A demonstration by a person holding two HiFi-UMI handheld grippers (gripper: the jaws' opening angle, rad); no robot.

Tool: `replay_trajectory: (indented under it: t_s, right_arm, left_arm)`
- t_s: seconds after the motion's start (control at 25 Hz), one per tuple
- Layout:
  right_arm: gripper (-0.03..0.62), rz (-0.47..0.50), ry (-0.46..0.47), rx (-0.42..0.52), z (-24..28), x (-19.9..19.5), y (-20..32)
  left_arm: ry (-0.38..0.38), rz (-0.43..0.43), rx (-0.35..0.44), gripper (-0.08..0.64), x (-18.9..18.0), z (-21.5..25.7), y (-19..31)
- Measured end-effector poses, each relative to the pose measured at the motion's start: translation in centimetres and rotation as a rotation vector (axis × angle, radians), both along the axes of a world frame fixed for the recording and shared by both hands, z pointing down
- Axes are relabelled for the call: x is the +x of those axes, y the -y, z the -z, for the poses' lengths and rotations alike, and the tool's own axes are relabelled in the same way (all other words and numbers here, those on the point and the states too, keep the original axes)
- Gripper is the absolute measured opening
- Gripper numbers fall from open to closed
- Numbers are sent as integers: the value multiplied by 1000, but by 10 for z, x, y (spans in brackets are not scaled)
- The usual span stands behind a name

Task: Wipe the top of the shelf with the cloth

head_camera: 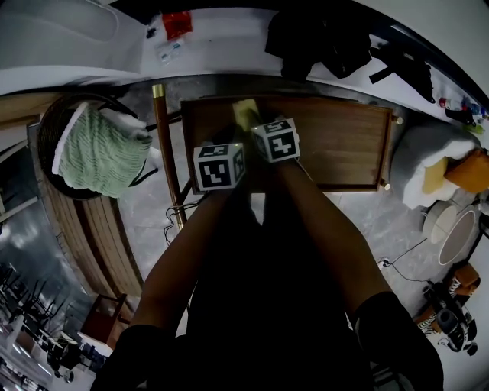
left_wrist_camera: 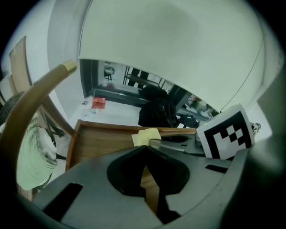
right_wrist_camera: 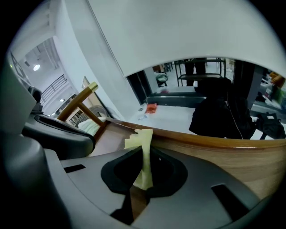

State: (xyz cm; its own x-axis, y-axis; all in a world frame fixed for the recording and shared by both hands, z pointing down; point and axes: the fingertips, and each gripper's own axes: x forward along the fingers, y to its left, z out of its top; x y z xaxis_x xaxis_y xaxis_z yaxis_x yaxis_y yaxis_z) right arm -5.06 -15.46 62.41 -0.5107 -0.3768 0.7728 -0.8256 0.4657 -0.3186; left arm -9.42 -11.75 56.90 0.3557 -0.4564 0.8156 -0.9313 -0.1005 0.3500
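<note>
The brown wooden shelf top [head_camera: 336,141] has a raised rim and lies straight ahead of me. A pale yellow cloth [head_camera: 245,114] is near its back left corner. My right gripper [head_camera: 254,126] is shut on the cloth [right_wrist_camera: 143,156], which stands up between its jaws just in front of the wooden rim [right_wrist_camera: 210,143]. My left gripper [head_camera: 225,143] is close beside it on the left, over the shelf's left part. In the left gripper view the left gripper [left_wrist_camera: 145,150] is shut with nothing in it, and the cloth [left_wrist_camera: 146,136] lies just ahead, beside the right gripper's marker cube [left_wrist_camera: 225,132].
A dark basket holding a green knitted fabric [head_camera: 99,149] stands left of the shelf. A wooden pole with a brass tip [head_camera: 164,145] runs between them. Black clothing [head_camera: 325,38] and a red item [head_camera: 177,23] lie on the white surface behind. White and orange things [head_camera: 447,168] sit at the right.
</note>
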Motion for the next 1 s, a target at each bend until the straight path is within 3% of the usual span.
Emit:
replay_trajectory:
  t_s: [0.48, 1.0]
  right_arm:
    - [43, -59, -43, 29, 5, 102, 5]
    - [43, -202, -127, 47, 9, 257, 13]
  left_arm:
    - [-4, -66, 5, 11, 89, -5, 11]
    - [-51, -154, 31, 11, 214, 3, 24]
